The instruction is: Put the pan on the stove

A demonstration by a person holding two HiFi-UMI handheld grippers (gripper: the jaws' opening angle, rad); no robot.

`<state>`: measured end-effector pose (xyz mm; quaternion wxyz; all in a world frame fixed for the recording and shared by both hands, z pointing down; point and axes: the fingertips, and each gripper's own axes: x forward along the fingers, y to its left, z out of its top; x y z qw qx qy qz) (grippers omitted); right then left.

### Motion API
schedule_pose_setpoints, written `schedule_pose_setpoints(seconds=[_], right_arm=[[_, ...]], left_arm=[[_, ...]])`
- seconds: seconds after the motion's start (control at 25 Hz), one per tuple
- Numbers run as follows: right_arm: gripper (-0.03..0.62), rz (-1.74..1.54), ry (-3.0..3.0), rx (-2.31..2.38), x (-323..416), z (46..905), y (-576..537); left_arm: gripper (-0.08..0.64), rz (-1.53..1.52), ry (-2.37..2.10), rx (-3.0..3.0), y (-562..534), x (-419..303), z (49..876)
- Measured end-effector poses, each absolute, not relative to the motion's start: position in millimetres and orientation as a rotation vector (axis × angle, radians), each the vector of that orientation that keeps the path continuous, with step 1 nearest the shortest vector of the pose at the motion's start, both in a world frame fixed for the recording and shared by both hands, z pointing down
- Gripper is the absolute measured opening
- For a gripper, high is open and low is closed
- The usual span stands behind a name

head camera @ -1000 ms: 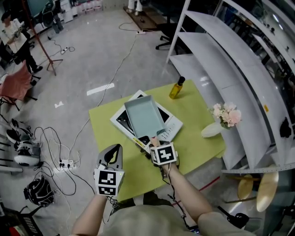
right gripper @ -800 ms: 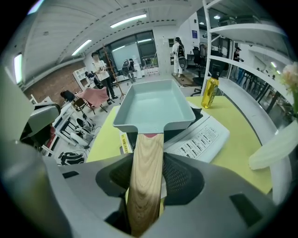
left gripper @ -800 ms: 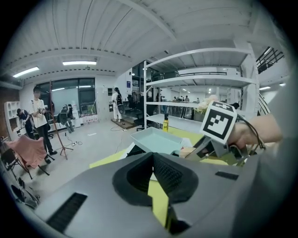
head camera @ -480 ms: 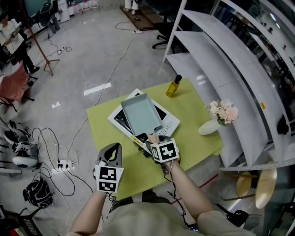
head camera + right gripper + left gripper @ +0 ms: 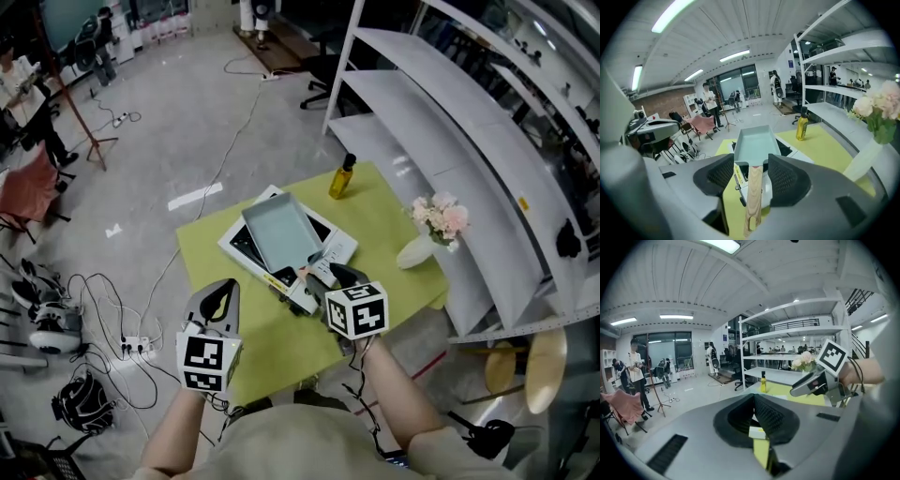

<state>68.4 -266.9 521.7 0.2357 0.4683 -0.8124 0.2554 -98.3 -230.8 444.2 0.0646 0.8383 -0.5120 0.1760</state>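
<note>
A rectangular pale teal pan rests on the white stove on the green table. Its wooden handle points toward me. My right gripper sits at the handle's end. The handle lies between the jaws, but the pads do not press on it, and the jaws are closing. In the right gripper view the pan stands straight ahead on the stove. My left gripper hovers over the table's near left part, shut and holding nothing.
A yellow bottle stands at the table's far edge. A white vase of pink flowers is at the right edge. White shelving rises to the right. Cables and a power strip lie on the floor at left.
My right gripper's jaws have spread off the pan's handle and the gripper has drawn back slightly toward me. The pan stays on the stove. The left gripper has hardly moved.
</note>
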Motion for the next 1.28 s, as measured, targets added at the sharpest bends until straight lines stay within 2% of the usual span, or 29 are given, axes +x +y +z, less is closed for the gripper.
schedule_pose_setpoints(seconds=[0.16,0.6,0.76,1.04,1.28], right_arm=[[0.171,0.654,-2.323,1.328,69.8,480.4,-251.1],[0.093,0.426,-2.488,1.368,73.1,381.4,-185.2],[0.025,0.441,-2.579,1.360,72.9,350.9,-156.0],[0.006,0.305,-2.739,1.340,60.4,317.6,-117.0],[0.005,0.221,-2.674,1.326,62.9,337.3,-108.6]], left_arm=[[0.006,0.464,-1.588,2.648,-220.6,-95.3,402.0],[0.006,0.294,-1.619,2.790,-169.3,-86.0,331.5],[0.006,0.252,-1.611,2.778,-151.3,-87.5,318.0],[0.006,0.263,-1.598,2.783,-138.6,-86.4,319.6],[0.006,0.276,-1.575,2.791,-135.0,-76.9,329.0]])
